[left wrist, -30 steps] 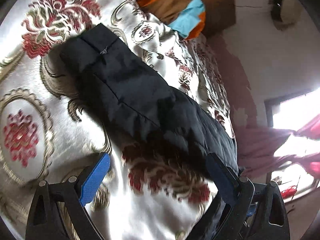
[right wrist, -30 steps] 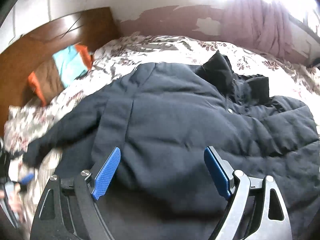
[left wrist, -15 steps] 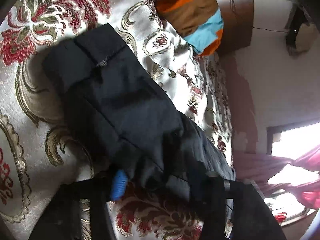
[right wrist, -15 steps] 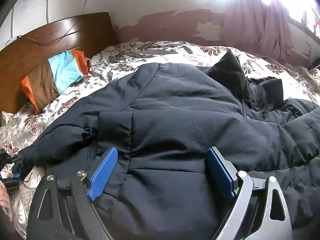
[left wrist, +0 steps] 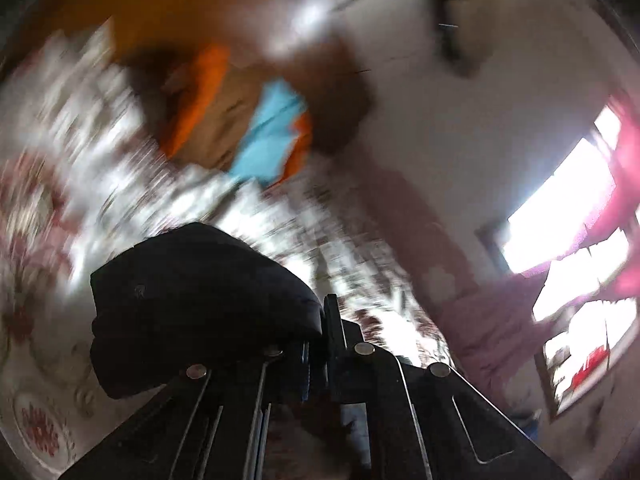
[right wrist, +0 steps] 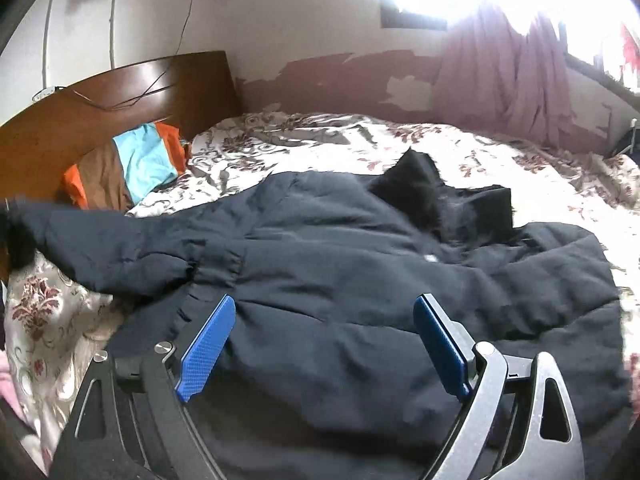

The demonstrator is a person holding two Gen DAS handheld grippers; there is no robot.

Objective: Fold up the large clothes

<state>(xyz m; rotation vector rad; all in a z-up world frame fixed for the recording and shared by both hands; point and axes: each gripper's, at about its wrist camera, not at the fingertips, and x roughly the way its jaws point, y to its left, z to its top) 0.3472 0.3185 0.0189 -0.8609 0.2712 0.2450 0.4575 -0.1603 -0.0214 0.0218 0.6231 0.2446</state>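
Left wrist view shows my left gripper (left wrist: 320, 344) clamped on the cuff of the sleeve (left wrist: 192, 304); my right gripper (right wrist: 324, 344) hovers wide above the padded coat (right wrist: 360, 280) spread across the bed (right wrist: 320, 140). It looks soft, bulky and slippery; seams and hem would grip best.

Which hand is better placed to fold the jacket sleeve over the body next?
Left. The left gripper is shut on the sleeve and holds it above the bedspread. The right gripper is open over the jacket body, gripping nothing.
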